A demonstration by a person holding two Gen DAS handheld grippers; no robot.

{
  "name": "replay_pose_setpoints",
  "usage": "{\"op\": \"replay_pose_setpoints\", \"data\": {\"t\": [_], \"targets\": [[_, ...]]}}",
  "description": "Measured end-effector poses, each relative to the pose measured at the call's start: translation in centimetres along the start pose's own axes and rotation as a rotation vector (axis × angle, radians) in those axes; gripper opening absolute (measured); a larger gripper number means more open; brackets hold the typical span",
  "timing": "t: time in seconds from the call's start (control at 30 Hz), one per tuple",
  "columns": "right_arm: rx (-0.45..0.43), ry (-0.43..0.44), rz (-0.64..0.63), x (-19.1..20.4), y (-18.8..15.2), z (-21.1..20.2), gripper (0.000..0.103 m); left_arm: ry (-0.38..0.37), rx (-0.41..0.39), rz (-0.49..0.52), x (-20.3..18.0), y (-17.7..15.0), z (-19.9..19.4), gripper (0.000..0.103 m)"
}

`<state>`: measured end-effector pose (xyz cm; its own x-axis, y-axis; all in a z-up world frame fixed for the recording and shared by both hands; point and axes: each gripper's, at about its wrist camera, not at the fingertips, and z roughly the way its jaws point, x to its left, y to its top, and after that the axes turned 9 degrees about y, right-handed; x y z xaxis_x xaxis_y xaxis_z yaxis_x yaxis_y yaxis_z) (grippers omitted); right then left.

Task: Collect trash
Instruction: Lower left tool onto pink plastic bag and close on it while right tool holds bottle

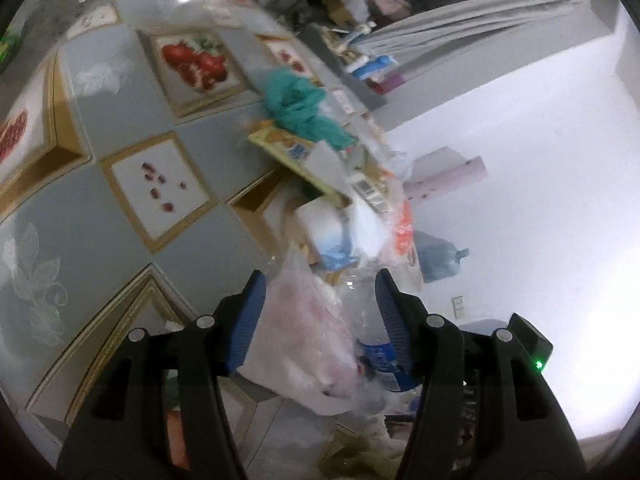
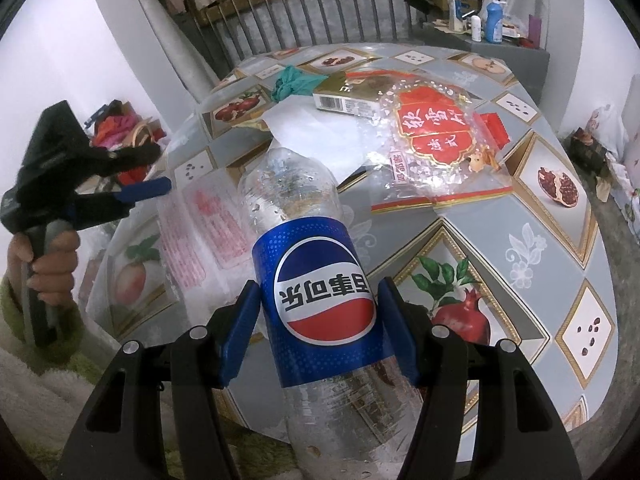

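Right tongs (image 2: 318, 328) clenched around the Pepsi bottle (image 2: 316, 280), label upside down, dead centre of the right wrist view — above the tabletop (image 2: 560, 248). Left tongs (image 1: 320, 312) spread wide, nothing pinched, a clear plastic bag (image 1: 304, 340) between them; teal cloth (image 2: 296, 80) and snack wrapper (image 2: 436, 136) lie in the upper middle.

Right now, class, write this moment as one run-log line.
right gripper: shut on bottle | left gripper: cannot tell, near plastic bag | table: wrappers remain
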<state>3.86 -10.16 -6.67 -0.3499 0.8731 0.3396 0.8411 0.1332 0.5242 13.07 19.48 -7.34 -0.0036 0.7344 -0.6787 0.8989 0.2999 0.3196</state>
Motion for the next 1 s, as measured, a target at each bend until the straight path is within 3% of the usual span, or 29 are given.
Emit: {"op": "replay_pose_setpoints", "data": {"t": [0.1, 0.2, 0.33, 0.43, 0.53, 0.77, 1.0], "targets": [[-0.002, 0.002, 0.003, 0.0, 0.0, 0.0, 0.059, -0.031, 0.035, -0.038, 0.2, -0.3, 0.9, 0.054], [-0.002, 0.005, 0.006, -0.1, 0.0, 0.0, 0.059, -0.025, 0.038, -0.051, 0.2, -0.6, 0.9, 0.054], [0.0, 0.007, 0.006, -0.1, 0.0, 0.0, 0.059, -0.083, 0.033, -0.101, 1.0, -0.6, -0.1, 0.054], [-0.001, 0.011, 0.01, -0.1, 0.0, 0.0, 0.059, -0.109, 0.049, -0.072, 0.9, -1.1, -1.1, 0.054], [-0.005, 0.019, 0.018, -0.2, 0.0, 0.0, 0.059, -0.125, 0.115, 0.027, 0.0, -2.4, -1.2, 0.056], [-0.01, 0.033, 0.037, -0.6, -0.1, -0.1, 0.059, -0.076, 0.206, 0.092, -1.1, -4.9, 1.0, 0.056], [-0.017, 0.039, 0.045, -0.6, -0.2, -0.2, 0.059, 0.032, 0.193, 0.184, -2.3, -5.7, 2.3, 0.055]]}}
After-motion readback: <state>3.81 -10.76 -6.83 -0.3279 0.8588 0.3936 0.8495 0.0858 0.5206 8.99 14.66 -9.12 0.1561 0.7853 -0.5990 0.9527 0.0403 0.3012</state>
